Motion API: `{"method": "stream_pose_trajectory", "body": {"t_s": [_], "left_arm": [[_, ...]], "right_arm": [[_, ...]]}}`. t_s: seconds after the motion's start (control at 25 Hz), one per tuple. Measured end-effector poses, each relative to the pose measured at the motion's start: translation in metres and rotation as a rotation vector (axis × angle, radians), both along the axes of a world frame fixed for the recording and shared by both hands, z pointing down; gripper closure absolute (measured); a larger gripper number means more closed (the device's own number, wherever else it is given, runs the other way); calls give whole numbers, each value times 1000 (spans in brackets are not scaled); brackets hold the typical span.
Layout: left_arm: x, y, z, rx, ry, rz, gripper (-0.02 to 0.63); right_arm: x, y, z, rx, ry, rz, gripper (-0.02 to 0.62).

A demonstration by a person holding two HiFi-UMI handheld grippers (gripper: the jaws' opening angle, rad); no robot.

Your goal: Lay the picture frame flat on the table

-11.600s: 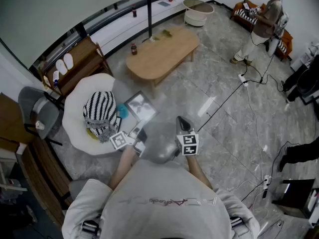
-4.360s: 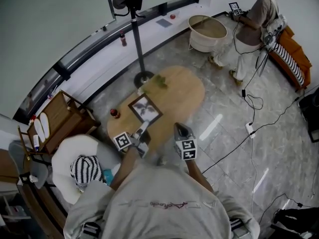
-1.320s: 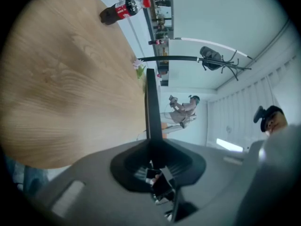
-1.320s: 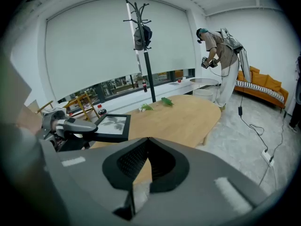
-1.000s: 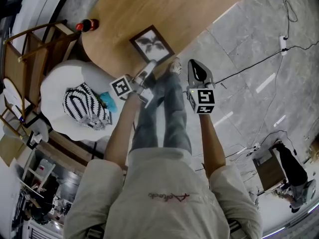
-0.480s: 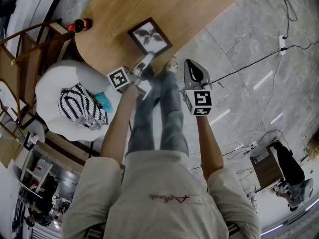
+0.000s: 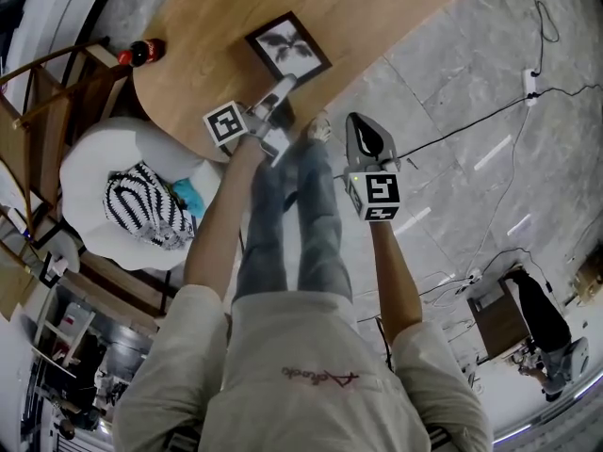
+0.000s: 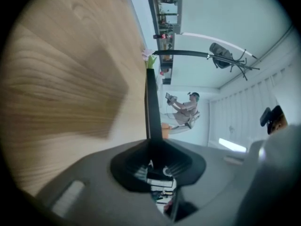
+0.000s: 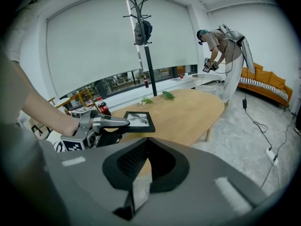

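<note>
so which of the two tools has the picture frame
The left tool: its jaws are clamped on the edge of the picture frame over the wooden table. The right tool is shut with nothing between its jaws.

Bright even daylight, glare streaks on the floor (image 7: 490,153), fisheye-warped edges.

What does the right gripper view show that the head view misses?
Only the right gripper view: a coat stand, a window blind and an orange sofa. Only the head view: the wearer's legs. Both: the wooden table, the cola bottle, and the left tongs gripping the picture frame.
</note>
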State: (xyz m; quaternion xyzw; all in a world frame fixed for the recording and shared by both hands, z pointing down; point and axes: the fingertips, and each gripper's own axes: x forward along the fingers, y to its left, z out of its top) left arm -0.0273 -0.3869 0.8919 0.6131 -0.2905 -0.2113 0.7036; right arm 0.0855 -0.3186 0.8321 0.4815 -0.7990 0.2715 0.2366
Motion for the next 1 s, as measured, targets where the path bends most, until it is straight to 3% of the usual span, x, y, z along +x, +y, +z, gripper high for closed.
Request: {"method": "stream_pose_trajectory", "body": {"t_s": [0.68, 0.88, 1.0], "left_arm": [[15, -35, 32, -17, 17, 5, 535], [19, -38, 42, -30, -10, 15, 535], [17, -34, 49, -43, -72, 26, 524]], "right_arm": [[-1, 9, 9, 1, -4, -14, 592], [-1, 10, 14, -18, -1, -21, 592], [-2, 12, 16, -16, 0, -22, 591]]}}
